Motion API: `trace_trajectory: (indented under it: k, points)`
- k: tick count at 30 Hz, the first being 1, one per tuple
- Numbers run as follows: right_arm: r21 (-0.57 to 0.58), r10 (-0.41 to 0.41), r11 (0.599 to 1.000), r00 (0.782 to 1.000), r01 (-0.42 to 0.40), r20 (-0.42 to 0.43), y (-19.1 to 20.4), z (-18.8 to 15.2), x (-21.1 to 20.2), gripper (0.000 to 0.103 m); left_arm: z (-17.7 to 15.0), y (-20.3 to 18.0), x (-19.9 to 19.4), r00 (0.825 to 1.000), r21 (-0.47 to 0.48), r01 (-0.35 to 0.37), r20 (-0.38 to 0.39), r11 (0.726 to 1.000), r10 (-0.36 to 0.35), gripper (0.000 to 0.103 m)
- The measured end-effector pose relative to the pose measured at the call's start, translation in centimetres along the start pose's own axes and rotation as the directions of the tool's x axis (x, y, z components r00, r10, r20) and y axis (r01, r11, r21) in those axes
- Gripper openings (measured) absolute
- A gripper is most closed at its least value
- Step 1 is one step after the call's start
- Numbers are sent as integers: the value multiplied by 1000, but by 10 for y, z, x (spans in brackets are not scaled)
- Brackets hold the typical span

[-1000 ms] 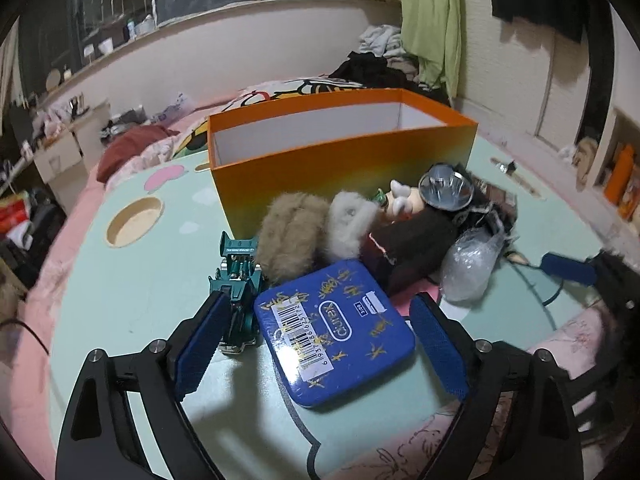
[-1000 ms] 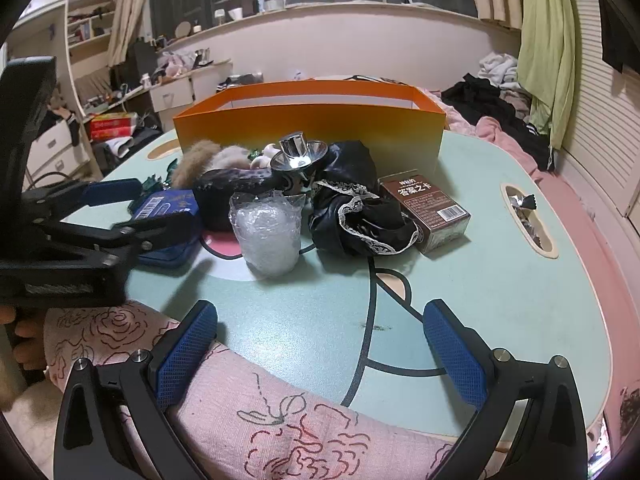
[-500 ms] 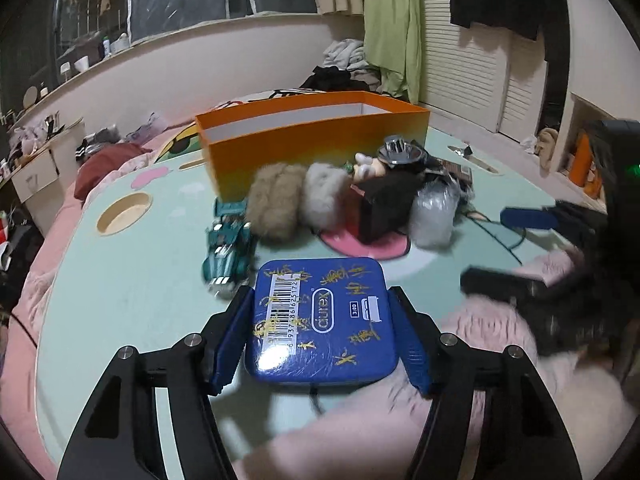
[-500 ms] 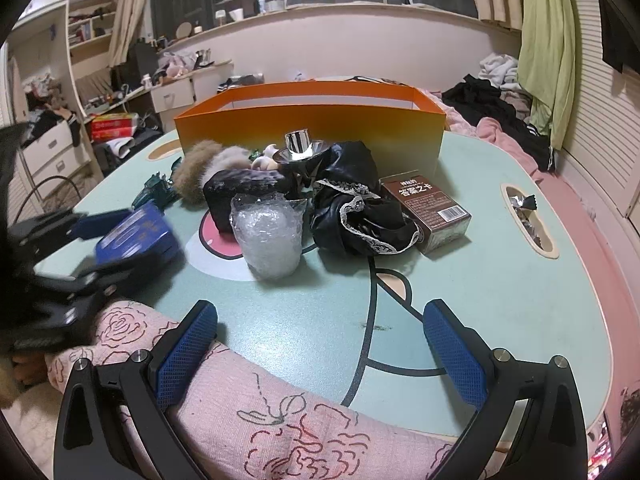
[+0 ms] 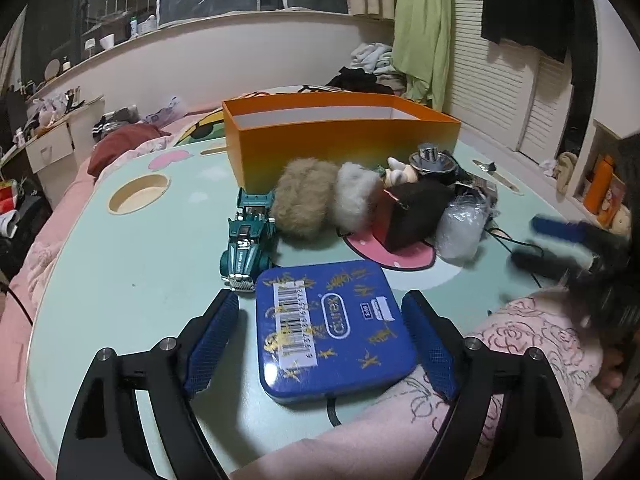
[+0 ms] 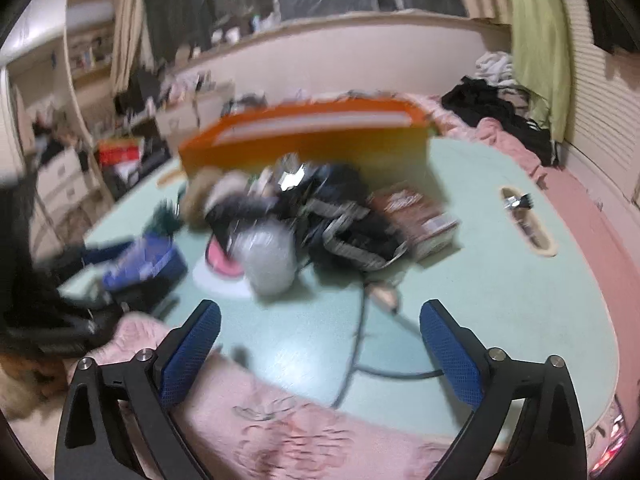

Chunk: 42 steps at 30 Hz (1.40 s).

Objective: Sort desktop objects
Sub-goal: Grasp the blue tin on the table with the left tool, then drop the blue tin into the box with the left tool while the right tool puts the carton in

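Note:
A blue tin (image 5: 334,328) lies on the green table between the fingers of my left gripper (image 5: 322,340). The jaws stand open, with gaps on both sides of the tin. A teal toy car (image 5: 248,246), two fur balls (image 5: 306,204), a black pouch (image 5: 416,212), a plastic wad (image 5: 460,228) and a metal funnel (image 5: 432,162) sit in a heap before the orange box (image 5: 340,140). My right gripper (image 6: 320,352) is open and empty above the near table edge; its view is blurred. It also shows in the left wrist view (image 5: 560,232).
A brown carton (image 6: 420,216) and black lace cloth (image 6: 344,224) lie right of the heap. The table (image 5: 120,280) has cut-out holes (image 5: 138,198). Pink bedding (image 6: 280,432) lies along the near edge. A black cable (image 6: 360,344) crosses the table.
The left gripper has opened and let go of the blue tin, which now rests on the table closer to the toy car. The right gripper is swinging, blurring its view.

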State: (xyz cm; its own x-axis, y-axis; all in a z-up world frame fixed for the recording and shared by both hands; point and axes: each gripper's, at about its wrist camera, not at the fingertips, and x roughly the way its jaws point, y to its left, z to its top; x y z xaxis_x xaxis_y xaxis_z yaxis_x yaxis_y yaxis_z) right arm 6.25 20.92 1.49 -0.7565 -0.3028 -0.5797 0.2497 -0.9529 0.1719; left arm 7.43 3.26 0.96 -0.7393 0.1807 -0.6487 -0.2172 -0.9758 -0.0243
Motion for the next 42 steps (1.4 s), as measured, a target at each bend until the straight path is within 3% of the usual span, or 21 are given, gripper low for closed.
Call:
trace_trajectory:
  k: [1,4,6,11,14,16,17,18,21,26,29,33,36,39,42]
  points:
    - [24,-19,1000,1000,19,9,-7,6,-2,99,0,0,2,1000,-1,-5,-2,1000,5,83]
    - [18,-113,993,993,114,-43,-27,29,5,83,-3,-4,2,999,25,-25,22,999,24,67]
    - [-25,-170,985,984,169,-48,-34,40,14,79,-4,-5,1,999,32,-18,30,999,17,67]
    - [-82,-111,991,986,101,-122,-40,57,44,72,-4,-4,1,999,33,-13,33,999,12,67]
    - [-149,-122,985,970,92,-210,-34,62,71,71,-4,-4,1,999,33,-10,35,999,9,67]
    - [-155,-133,983,961,97,-243,-32,62,85,62,-3,-4,1,999,34,-10,35,999,8,67]
    - [-122,-93,990,968,65,-235,-32,62,86,46,-3,-4,1,999,35,-9,35,999,8,67]
    - [-121,-94,990,968,67,-231,-31,61,85,40,-3,-4,0,999,36,-5,36,999,4,67]
    - [-84,-83,994,977,68,-197,-34,56,78,39,-3,-1,-1,999,26,17,39,1000,-18,67]
    - [119,73,991,995,-66,-61,-68,48,41,40,0,2,-14,995,29,58,79,998,-60,67]
    - [204,110,973,994,-103,-25,-81,52,27,40,6,2,-22,992,23,77,102,997,-79,67]
    - [180,135,974,991,-137,22,-64,76,19,40,33,2,-31,983,-9,125,136,992,-122,67]
    - [129,137,982,990,-140,36,-44,107,28,40,76,0,-32,976,-22,118,186,993,-112,67]
    - [85,98,991,995,-100,28,-24,141,51,40,124,5,-10,980,-66,81,185,995,-68,67]
    - [56,46,997,999,-44,-20,-9,161,86,42,159,19,36,992,-133,53,122,990,-37,67]
